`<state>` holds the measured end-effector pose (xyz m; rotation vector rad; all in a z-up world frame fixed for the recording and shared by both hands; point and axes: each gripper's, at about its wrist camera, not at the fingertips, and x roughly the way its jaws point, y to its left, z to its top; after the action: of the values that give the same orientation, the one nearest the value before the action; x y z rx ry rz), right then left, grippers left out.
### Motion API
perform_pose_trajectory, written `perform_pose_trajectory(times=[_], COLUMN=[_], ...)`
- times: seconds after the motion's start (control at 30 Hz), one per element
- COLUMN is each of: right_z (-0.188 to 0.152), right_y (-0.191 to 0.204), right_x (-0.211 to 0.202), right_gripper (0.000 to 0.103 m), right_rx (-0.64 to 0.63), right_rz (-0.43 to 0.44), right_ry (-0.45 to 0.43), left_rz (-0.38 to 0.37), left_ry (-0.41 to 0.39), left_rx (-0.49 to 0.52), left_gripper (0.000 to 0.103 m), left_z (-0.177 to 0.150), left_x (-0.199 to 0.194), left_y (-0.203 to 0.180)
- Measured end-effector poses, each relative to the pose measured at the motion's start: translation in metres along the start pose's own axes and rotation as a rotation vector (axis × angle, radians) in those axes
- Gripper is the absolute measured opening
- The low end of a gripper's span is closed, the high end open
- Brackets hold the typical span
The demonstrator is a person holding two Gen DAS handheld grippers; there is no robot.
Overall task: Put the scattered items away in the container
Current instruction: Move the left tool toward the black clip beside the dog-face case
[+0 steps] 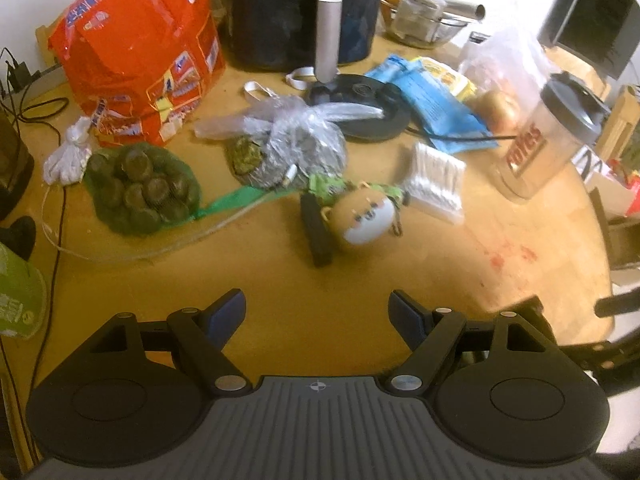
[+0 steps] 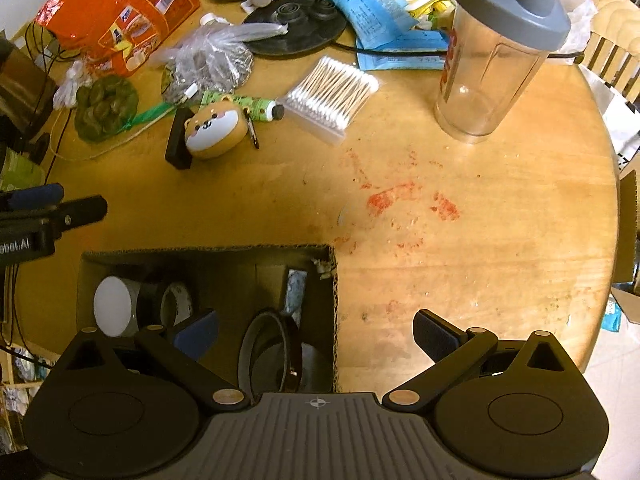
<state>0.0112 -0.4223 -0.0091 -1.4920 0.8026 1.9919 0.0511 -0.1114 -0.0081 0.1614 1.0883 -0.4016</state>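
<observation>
We see the round wooden table [image 2: 480,240] filling both views. The open cardboard box [image 2: 334,280] sits at lower left of the right wrist view, holding tape rolls [image 2: 176,304]. The cotton swab pack [image 2: 332,92] and dog-face case [image 2: 212,130] lie upper centre. Both the left gripper [image 1: 318,312] and right gripper [image 2: 316,332] have fingers spread apart, empty.

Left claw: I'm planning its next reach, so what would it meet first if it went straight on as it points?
Probably bare table; the open left claw holds nothing. The black block lies farther ahead, depth unclear.
</observation>
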Motion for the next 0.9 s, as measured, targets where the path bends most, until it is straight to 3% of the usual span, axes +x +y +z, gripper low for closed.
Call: perform_pose_trajectory(times=[0.9], right_z=[0.029], right_y=[-0.012], right_x=[-0.005], right_gripper=[0.103], right_rx=[0.036], right_rz=[-0.037], right_ry=[-0.067], left_rz=[0.021], left_ry=[0.029], left_rx=[0.015], left_gripper=[0.078], left_z=[0.035], left_x=[0.068], left_y=[0.012])
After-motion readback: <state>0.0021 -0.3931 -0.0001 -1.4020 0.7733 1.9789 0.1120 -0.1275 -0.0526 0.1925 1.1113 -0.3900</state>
